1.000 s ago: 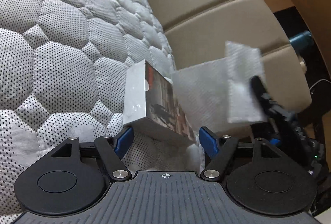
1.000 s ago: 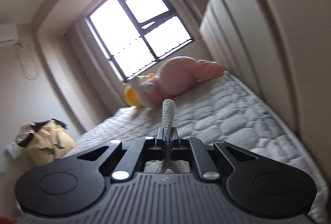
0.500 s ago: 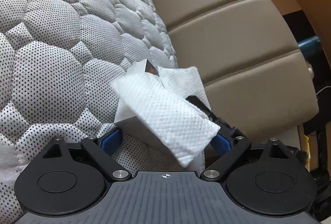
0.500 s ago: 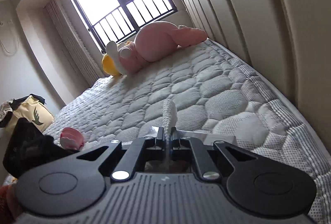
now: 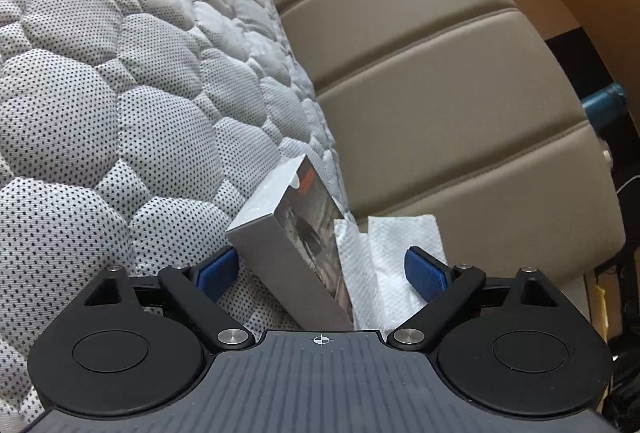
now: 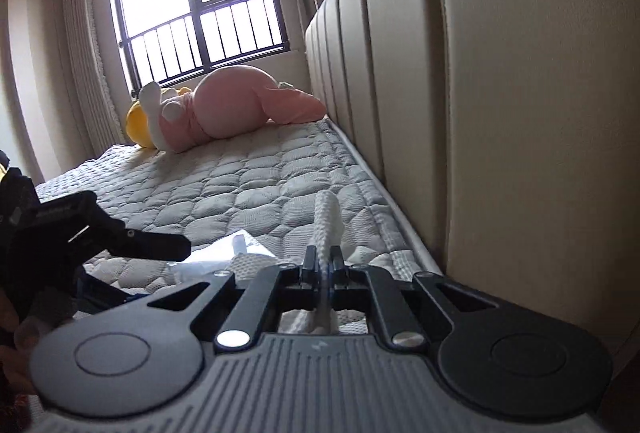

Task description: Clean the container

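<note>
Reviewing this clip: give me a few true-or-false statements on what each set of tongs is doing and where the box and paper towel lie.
1. The right tongs are shut on a white paper towel. True.
2. The left tongs are clamped on the box. False: they are open, the box between the blue pads untouched.
3. The box lies on a quilted mattress. True.
4. The pink plush toy sits on the floor. False: it lies on the mattress by the window.
</note>
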The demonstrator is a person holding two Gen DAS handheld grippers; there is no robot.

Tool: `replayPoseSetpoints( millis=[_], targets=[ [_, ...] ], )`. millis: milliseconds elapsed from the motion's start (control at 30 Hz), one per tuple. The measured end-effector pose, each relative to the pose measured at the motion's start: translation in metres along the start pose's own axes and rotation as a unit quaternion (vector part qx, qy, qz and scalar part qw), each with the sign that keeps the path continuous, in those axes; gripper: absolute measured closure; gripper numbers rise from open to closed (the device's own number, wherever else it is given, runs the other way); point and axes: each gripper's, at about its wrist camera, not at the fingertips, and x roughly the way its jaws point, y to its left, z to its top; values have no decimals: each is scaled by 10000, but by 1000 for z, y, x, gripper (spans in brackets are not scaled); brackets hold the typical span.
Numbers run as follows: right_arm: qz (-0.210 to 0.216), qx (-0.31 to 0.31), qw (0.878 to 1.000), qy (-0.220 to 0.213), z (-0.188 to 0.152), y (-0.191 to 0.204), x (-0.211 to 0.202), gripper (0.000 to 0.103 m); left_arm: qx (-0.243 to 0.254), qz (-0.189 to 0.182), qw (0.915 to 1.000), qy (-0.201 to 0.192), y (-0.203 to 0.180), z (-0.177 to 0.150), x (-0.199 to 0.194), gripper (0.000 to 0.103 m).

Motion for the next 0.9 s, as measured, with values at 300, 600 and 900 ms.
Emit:
replayPoseSetpoints(
  millis=[300, 600, 900],
  targets=[
    [894, -407, 9939, 493, -12, 61, 28, 94, -399, 41, 9984, -386, 33, -15, -73, 9],
    [963, -1051, 9896, 188, -9, 107, 13, 94, -442, 222, 9955, -802, 52, -25, -124, 7],
    [715, -1244, 9872, 696, -46, 106, 10, 44, -414, 440, 9909, -1205, 69, -33, -172, 6]
  ],
)
